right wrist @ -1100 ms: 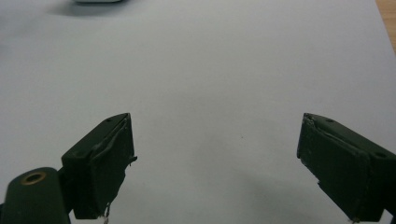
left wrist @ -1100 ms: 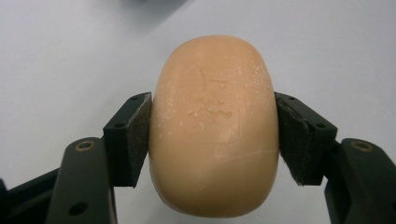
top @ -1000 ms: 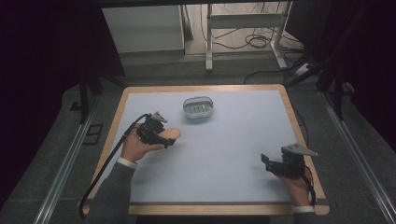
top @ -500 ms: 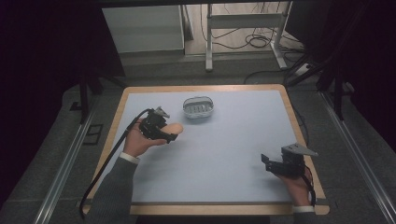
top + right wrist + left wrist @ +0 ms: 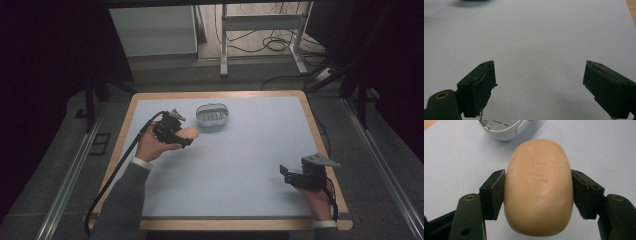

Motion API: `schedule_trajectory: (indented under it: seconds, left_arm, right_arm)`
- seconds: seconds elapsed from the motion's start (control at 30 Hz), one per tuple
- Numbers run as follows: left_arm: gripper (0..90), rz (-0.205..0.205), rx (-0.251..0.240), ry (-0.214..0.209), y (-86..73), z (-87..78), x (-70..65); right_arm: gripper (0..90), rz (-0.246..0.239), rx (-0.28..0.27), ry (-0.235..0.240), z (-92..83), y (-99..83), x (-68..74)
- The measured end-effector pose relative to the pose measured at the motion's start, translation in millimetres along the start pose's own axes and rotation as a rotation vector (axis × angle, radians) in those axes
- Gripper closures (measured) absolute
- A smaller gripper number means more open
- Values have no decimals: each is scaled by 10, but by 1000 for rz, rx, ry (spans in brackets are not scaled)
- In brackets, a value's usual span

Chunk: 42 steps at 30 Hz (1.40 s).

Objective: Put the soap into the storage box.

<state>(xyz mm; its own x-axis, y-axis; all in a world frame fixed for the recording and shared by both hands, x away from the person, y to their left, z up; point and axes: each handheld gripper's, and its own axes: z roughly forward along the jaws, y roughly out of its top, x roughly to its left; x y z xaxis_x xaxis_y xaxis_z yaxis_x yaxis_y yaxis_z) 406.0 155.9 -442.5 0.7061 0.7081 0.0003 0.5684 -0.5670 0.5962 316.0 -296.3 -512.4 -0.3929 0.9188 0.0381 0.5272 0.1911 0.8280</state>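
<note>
The bar of soap (image 5: pixel 538 187) is clamped in my left gripper (image 5: pixel 181 135), raised above the left half of the table (image 5: pixel 240 170) and just short of the soap dish (image 5: pixel 212 115), which stands at the far centre-left. In the left gripper view the dish (image 5: pixel 504 130) lies beyond the far end of the bar, apart from it.

Progress, as I judge it:
1. Pick-up of the soap: done. The bar is off the surface and held.
2. Carry toward the dish: well along. The bar is near the dish, on its near-left side.
3. Placing in the dish: not done. The dish looks empty, its slotted floor bare.
4. Release and withdrawal: not done.

Gripper state:
- Left gripper: jaws spread to the width of the bar, 1 pad pressed against each long side, near its middle. The stamped face of the bar is turned up toward the camera.
- Right gripper (image 5: pixel 299 176): jaws wide apart, holding nothing and touching nothing between them. It sits at the near right of the table, well apart from soap and dish.
</note>
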Motion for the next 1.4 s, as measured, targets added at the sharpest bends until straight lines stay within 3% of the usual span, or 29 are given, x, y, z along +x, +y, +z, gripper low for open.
schedule_trajectory:
  seconds: [0.63, 0.9, 1.4]
  left_arm:
    - [331, -2, -11, -5, 288, 115, 103]
    - [331, 8, 10, 2, 389, 214, 140]
    - [331, -9, 6, -24, 571, 361, 204]
  right_arm:
    - [109, 4, 2, -1, 6, -3, -19]
    - [109, 4, 4, -1, 11, -6, -32]
    - [109, 3, 9, -2, 25, -10, -36]
